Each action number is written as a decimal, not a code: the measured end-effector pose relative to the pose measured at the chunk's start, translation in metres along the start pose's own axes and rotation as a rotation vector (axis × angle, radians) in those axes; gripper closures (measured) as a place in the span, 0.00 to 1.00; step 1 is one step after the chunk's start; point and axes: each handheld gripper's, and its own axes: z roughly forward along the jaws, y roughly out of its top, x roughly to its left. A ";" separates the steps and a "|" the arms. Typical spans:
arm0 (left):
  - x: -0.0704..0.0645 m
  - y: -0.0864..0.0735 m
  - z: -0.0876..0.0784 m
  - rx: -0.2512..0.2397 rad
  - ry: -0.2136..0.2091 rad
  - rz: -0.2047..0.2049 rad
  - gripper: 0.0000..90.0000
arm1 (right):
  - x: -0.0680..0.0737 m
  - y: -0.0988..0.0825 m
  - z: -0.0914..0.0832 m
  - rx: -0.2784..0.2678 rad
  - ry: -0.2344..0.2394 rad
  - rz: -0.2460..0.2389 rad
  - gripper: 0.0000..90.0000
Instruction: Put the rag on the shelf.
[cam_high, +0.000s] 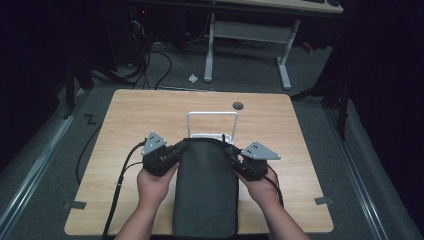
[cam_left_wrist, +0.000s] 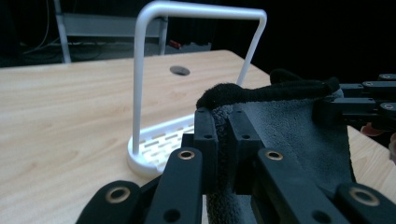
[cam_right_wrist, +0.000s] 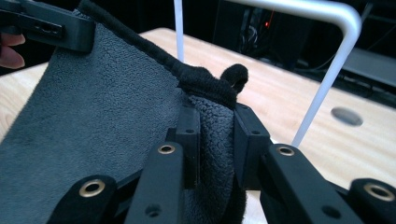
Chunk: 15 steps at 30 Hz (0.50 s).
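No legible writing is visible on any item. The dark grey towel (cam_high: 206, 192) lies on the wooden surface (cam_high: 125, 120) just in front of the white rack (cam_high: 212, 125). The left gripper (cam_high: 179, 148) and right gripper (cam_high: 231, 153), palms inward, each clamp a far towel corner beside the rack.

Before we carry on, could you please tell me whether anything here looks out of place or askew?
Nothing stands out. The dark grey towel is held evenly at its two far corners by the left tongs and right tongs, its top edge level before the upright white rack on the wooden table.
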 end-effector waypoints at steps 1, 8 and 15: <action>-0.001 0.004 -0.001 -0.005 0.002 0.009 0.93 | -0.001 0.003 -0.001 -0.009 0.001 -0.002 0.84; -0.007 0.029 -0.007 -0.062 -0.001 0.050 0.93 | -0.004 0.026 -0.011 -0.068 -0.014 -0.018 0.84; -0.008 0.048 -0.010 -0.113 -0.004 0.064 0.93 | -0.007 0.046 -0.019 -0.117 -0.040 -0.038 0.84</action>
